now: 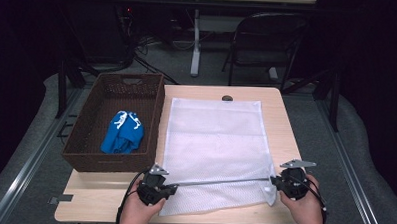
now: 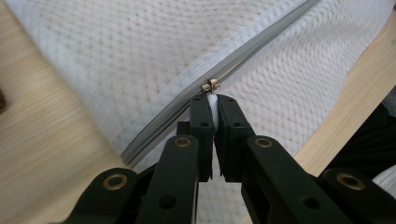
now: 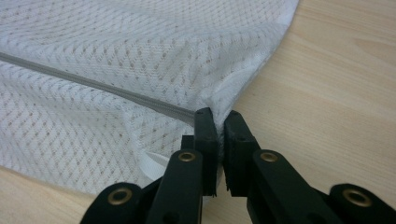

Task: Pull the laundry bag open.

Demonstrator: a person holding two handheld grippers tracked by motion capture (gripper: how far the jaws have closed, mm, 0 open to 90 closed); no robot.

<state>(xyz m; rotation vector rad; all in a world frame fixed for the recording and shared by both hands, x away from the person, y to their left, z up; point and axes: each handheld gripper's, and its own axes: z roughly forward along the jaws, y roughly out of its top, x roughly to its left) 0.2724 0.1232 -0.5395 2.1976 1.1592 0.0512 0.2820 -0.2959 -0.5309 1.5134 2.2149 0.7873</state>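
1. Two grippers are seen at the table's near edge: the left gripper (image 1: 156, 186), at 7 o'clock, is clamped on the white zipper pull (image 2: 212, 103).
2. The right gripper (image 1: 290, 183), at 5 o'clock, is pinched on the mesh laundry bag (image 1: 215, 142) at its corner.
3. The grey zipper (image 1: 224, 181) is stretched between them.
4. Farther off, at 10 o'clock, a blue cloth (image 1: 123, 132) is held in the wicker basket (image 1: 80, 138).

I hold my left gripper (image 1: 171, 187) at the bag's (image 1: 215, 142) near-left corner, jaws pinched on the zip pull (image 2: 213, 103). My right gripper (image 1: 275, 181) clamps the bag's near-right corner.
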